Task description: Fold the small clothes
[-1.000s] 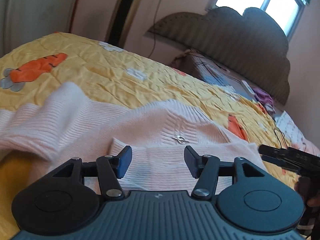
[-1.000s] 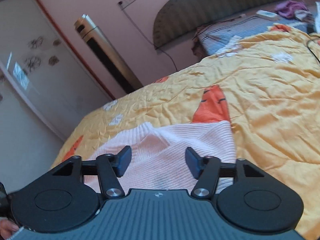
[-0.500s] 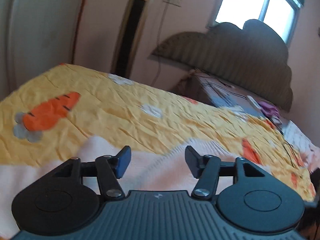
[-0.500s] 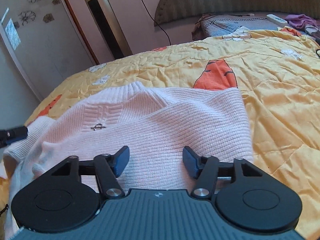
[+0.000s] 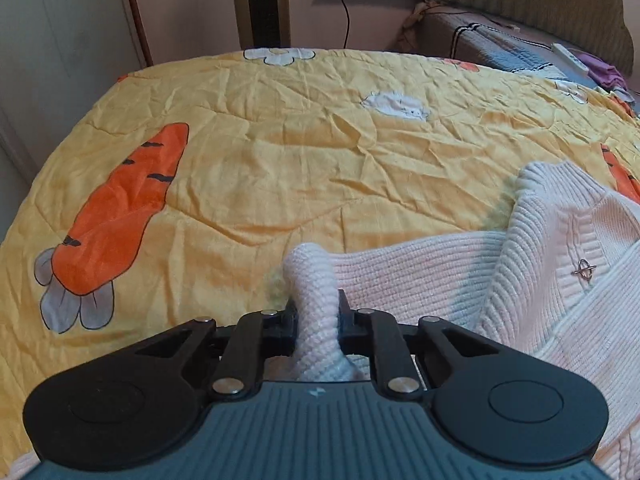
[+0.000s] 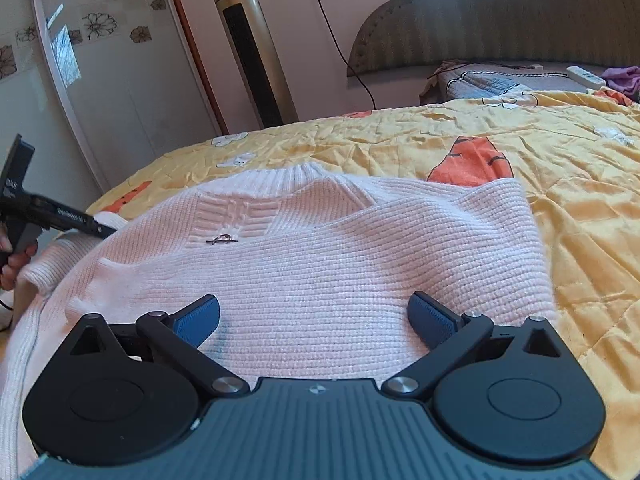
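Item: pink ribbed knit sweater [image 6: 320, 248], small, lying on a bed under a yellow carrot-print quilt [image 5: 280, 152]. Collar at the far side with a small metal ring charm [image 6: 222, 239] just below it; body spread toward the near edge, right sleeve already laid across the front.

Left tool [image 5: 318, 320]: jaws have just been closing and are now pressed together on a bunched fold of the sweater, apparently a sleeve or cuff at the garment's left edge. The knit stands up in a thick roll between the pads.

Right tool [image 6: 314, 318]: jaws have just been opening and now stand spread wide over the sweater's lower front, nothing between them. Whether the pads touch the knit cannot be told.

Surroundings: tower fan [image 6: 252, 48] and upholstered headboard [image 6: 500, 36] far; folded blanket [image 6: 500, 80] and remote [image 6: 586, 76] at the far right.

Risks, judged:
- The pinch holds a thick roll, not a flat layer; carrying it across may drag the body with it and undo the fold on the right.
- With the right tool spread and holding nothing, the garment is unanchored and may slide on the quilt.
- The loose knit may stretch, or slip from the pads partway.
- The charm may snag a passing pad.
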Available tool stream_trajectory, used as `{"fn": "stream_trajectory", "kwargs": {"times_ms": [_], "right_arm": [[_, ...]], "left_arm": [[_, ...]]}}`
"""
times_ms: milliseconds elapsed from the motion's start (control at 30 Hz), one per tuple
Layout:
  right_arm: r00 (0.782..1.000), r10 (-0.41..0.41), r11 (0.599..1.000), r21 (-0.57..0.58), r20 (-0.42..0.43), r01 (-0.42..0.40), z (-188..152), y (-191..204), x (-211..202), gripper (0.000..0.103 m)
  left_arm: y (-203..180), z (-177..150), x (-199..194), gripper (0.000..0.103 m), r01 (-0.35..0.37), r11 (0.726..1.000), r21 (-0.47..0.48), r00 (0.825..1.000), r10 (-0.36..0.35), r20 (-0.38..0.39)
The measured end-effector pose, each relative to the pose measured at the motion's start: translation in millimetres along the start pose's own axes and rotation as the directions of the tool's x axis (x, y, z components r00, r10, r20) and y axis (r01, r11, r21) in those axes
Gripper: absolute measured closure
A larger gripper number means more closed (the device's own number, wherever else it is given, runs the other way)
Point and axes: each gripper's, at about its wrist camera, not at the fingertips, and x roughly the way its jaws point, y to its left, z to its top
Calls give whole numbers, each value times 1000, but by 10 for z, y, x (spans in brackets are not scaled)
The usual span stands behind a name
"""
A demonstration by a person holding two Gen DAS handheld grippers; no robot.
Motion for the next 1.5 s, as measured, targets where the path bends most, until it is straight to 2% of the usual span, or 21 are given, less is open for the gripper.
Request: {"fn": "stream_trajectory", "kwargs": {"times_ms": [167,367,500,633,700,733,800,900,967,1033,1067,1100,1133,1167,1200,1233,1300,1367,1400,1433,1500], "right_arm": [[1000,14,1000,15,8,-14,-7,-18,-9,3],[1000,17,1000,22,11,-17,-5,-21,-11,3],[1000,15,1000,20,8,-15,-7,-18,-7,3],[1000,3,1000,5,4,-3,-8,7,3,3],[1000,-12,1000,-12,0,12,-13,40,10,3],[1000,-23,999,-25,-3,23,-15,64,18,3],[999,-42,998,-48,-10,42,-17,103,34,3],[997,-77,993,-88,-21,75,-20,168,60,3],[991,-128,982,-148,-42,121,-17,269,100,3],[972,-219,959,-202,-80,199,34,475,100,5],[972,-208,969,-162,-111,189,86,580,40,14],[983,-126,988,-102,-132,113,120,666,-62,14],[990,24,999,-18,-141,-27,131,770,-210,13],[976,164,986,58,-143,-157,111,876,-336,7],[943,293,952,136,-156,-273,53,979,-417,3],[882,424,897,231,-205,-377,-55,1089,-428,0],[783,523,844,334,-338,-420,-291,1310,-332,12],[775,466,883,282,-427,-376,-496,1526,-290,41],[786,410,912,224,-462,-344,-570,1614,-276,48],[806,365,931,170,-466,-323,-623,1685,-295,56],[814,352,935,148,-462,-321,-638,1741,-357,53]], "left_arm": [[290,128,-481,89,-15,991,-134,981,41,190],[405,-82,22,90,-77,987,-144,996,82,27],[405,-158,-39,86,-70,981,-180,995,83,64],[624,-242,-631,76,48,965,-259,979,6,205],[826,-437,-1032,62,95,935,-343,958,8,287],[931,-569,-1202,44,119,913,-390,948,12,318],[1139,-924,-1512,27,160,844,-512,927,51,372],[1359,-1489,-1773,27,227,732,-642,919,56,389],[1397,-1794,-1879,27,248,698,-672,924,38,380],[1418,-2079,-1978,27,267,686,-677,927,9,375],[1428,-2199,-1988,27,279,677,-681,932,-21,361],[1428,-2298,-1979,27,292,672,-680,936,-53,349],[1434,-2368,-1942,27,306,666,-680,937,-82,341],[1450,-2425,-1895,27,306,657,-689,940,-92,330],[1483,-2504,-1845,27,285,635,-718,948,-78,308],[1519,-2547,-1803,27,269,605,-749,954,-62,292],[1597,-2636,-1706,27,289,523,-802,953,-81,290],[1608,-2630,-1627,27,331,455,-827,944,-174,282],[1558,-2610,-1631,27,375,447,-812,926,-221,307],[1462,-2553,-1640,27,423,461,-780,904,-278,326],[1245,-2384,-1672,27,473,535,-700,878,-354,322]]}}
